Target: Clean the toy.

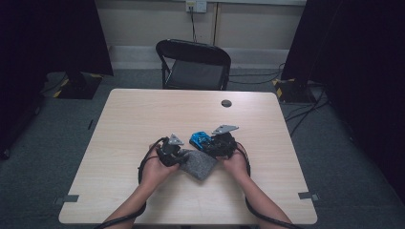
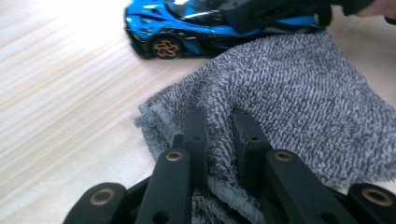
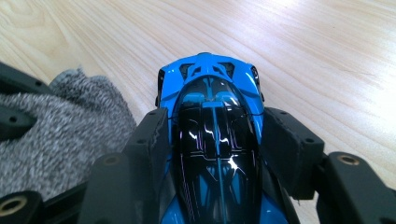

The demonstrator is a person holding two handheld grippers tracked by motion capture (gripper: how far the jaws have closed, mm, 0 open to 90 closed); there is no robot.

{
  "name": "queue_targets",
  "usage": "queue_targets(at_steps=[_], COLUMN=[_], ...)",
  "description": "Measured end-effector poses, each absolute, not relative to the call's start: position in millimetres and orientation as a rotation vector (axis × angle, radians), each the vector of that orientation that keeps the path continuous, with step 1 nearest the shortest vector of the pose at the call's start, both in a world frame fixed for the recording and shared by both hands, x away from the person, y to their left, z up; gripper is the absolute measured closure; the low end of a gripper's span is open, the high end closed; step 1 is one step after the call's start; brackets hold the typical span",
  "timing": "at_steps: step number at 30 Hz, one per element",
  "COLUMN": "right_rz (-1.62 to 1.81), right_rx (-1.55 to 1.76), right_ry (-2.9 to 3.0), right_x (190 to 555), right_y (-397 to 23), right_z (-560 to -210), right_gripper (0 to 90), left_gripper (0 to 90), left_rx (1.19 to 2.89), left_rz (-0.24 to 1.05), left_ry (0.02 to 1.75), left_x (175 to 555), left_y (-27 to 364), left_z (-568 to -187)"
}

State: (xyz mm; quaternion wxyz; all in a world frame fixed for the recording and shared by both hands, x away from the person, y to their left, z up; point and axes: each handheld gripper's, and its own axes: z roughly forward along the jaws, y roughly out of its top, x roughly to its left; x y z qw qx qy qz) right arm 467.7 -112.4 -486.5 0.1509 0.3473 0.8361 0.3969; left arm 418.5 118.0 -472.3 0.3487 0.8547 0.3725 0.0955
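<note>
Pale wooden table (image 1: 143,124), grey carpet (image 1: 57,143)

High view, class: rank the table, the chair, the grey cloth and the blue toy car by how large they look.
1. table
2. chair, though it stands farther off
3. grey cloth
4. blue toy car, partly hidden by the right gripper

High view overlooks the table (image 1: 143,114); both close gripper views share the cloth (image 2: 299,102).
</note>
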Motion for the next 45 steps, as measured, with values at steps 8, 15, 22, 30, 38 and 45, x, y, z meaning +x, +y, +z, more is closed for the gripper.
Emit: queue_targets(at_steps=[8,15,22,30,38,45], right_rz=[1.140,1.140,1.139,1.141,1.142,1.144], right_rx=[0.997,1.000,0.996,0.993,0.989,0.986], right_ry=[2.400,2.398,2.399,2.400,2.399,2.399], right_x=[467.6,467.4,467.4,467.6,467.4,467.4], right_y=[-112.3,-112.3,-112.2,-112.4,-112.5,-112.7], right_z=[-486.6,-486.7,-486.6,-486.8,-487.0,-487.2], right_gripper=[42.3,42.3,42.3,42.3,42.3,42.3], left_gripper=[77.7,77.7,77.7,77.7,77.7,77.7], left_rx=[2.196,2.166,2.142,2.126,2.113,2.095], left_rz=[0.279,0.301,0.322,0.342,0.358,0.384], left_ry=[1.010,1.050,1.095,1.140,1.175,1.217], left_x=[428.0,435.3,444.8,455.6,463.3,468.4], left_y=[127.3,137.0,145.5,152.9,159.5,168.6], left_z=[-471.9,-473.6,-472.1,-471.1,-471.0,-471.3])
